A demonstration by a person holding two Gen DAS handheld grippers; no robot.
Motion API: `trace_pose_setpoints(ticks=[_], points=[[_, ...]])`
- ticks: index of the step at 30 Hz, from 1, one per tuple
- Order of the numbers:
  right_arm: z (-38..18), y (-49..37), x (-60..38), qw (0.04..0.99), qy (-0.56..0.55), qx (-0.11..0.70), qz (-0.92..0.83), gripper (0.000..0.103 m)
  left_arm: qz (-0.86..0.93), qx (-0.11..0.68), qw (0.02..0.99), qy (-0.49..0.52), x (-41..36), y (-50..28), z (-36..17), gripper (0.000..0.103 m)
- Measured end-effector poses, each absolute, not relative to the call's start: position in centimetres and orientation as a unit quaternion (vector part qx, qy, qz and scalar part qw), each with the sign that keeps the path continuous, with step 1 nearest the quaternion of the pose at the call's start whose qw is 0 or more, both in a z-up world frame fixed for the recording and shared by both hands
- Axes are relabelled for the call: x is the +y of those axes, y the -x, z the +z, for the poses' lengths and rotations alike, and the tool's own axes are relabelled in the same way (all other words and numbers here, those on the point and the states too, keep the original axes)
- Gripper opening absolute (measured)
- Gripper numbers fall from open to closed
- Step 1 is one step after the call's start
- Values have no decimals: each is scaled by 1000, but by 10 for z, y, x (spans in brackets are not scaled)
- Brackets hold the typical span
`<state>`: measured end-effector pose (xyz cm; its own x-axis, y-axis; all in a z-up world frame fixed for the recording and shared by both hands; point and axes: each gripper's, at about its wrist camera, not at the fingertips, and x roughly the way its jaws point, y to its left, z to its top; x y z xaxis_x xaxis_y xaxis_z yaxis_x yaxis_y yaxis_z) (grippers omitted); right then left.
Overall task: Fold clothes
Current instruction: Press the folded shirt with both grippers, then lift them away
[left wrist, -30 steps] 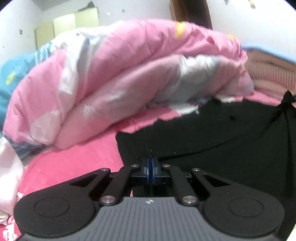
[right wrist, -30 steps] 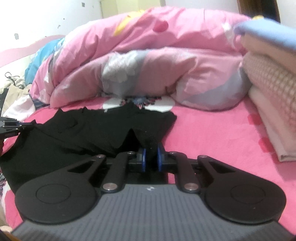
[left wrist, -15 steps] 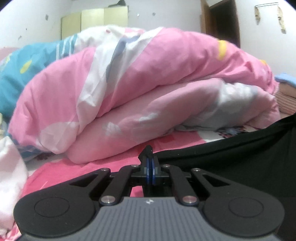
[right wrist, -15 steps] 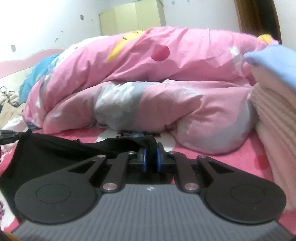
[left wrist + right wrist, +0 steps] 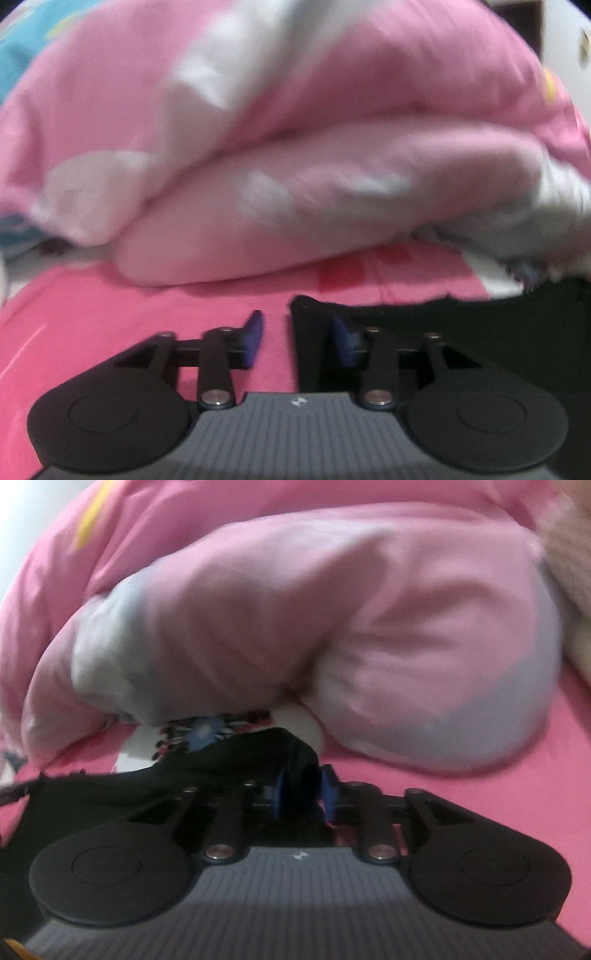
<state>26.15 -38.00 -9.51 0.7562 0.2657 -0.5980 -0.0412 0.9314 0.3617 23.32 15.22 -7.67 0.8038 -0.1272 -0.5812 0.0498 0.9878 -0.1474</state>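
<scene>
on the pink bed sheet [image 5: 155, 295], below the heaped pink duvet [image 5: 295, 147], we see the black garment [image 5: 461, 332] lying low and spread out, its long run going sideways between our two grippers. the left gripper [image 5: 297, 332] has its blue pads spread wide; the garment's left corner sits just at the inner side of the right-hand pad, with bare sheet showing through most of the gap, so nothing is pinched there. the right gripper [image 5: 304, 794] has its pads drawn close around a raised black hump of the black garment [image 5: 258, 753], which we judge to be a pinch on its right corner, though blur softens the contact. from the left gripper the cloth lies to the right and slightly ahead; from the right gripper it trails off to the left. each gripper is nearest its own end of the far edge. we judge that one end sits free while the other is held, which would fit either laying a fold down or taking the edge up, and we cannot tell which.
</scene>
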Motion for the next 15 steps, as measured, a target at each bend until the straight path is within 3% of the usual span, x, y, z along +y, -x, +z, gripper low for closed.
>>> trace_pose_setpoints(ticks=[4, 9, 15], points=[[-67, -212, -420, 916, -248, 311, 57, 41, -70, 315, 940, 111, 170, -171, -54, 58], [-18, -101, -464, 888, -341, 304, 59, 44, -100, 321, 926, 172, 193, -93, -26, 71], [-29, -20, -443, 821, -421, 370, 110, 49, -156, 365, 873, 284, 182, -24, -56, 71]])
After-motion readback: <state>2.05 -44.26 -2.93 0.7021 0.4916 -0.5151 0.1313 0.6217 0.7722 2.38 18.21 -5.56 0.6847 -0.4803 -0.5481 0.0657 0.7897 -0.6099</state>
